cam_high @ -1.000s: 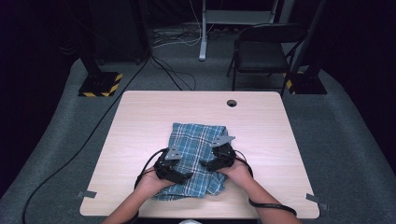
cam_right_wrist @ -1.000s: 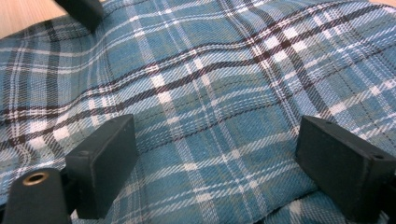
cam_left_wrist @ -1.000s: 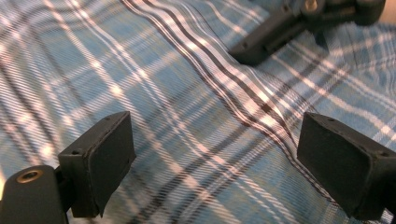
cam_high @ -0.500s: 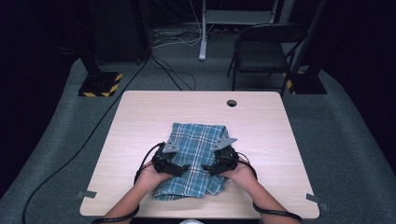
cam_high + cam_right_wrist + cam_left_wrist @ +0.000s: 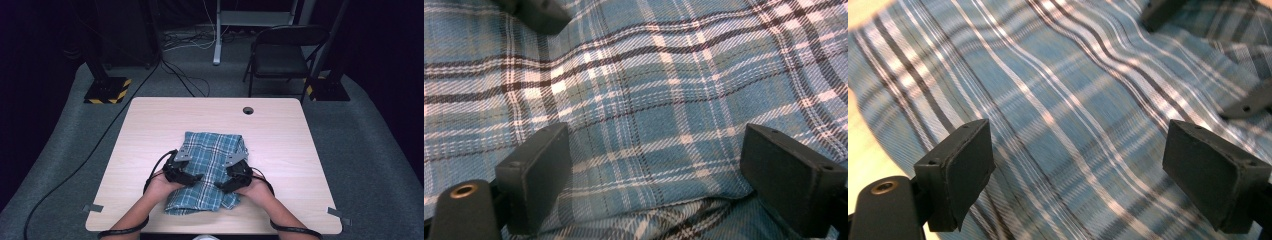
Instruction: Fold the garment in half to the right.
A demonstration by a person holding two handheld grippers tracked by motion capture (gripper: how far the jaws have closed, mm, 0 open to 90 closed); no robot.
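Observation:
A blue plaid cloth (image 5: 212,150) lies folded and rumpled on the middle of the light wooden table (image 5: 150,130). Both hands rest over its near half. My left gripper (image 5: 196,177) hovers over the cloth's left side and points inward. Its jaws stand wide open in the left gripper view, midpoint (image 5: 1080,150) over the plaid cloth (image 5: 1048,90), with nothing between the pads. My right gripper (image 5: 221,186) faces it from the right. Its jaws are likewise open (image 5: 659,160) just above the cloth (image 5: 664,85), near a fold at the bottom.
A round cable hole (image 5: 248,110) sits at the table's far edge. Tape marks (image 5: 92,207) are stuck near both front corners. Behind the table stand a folding chair (image 5: 282,55) and a stand on a hazard-striped base (image 5: 107,90). Cables run across the floor.
The right gripper has drawn slightly toward the table's near edge over the cloth. The left gripper and the cloth have hardly shifted.

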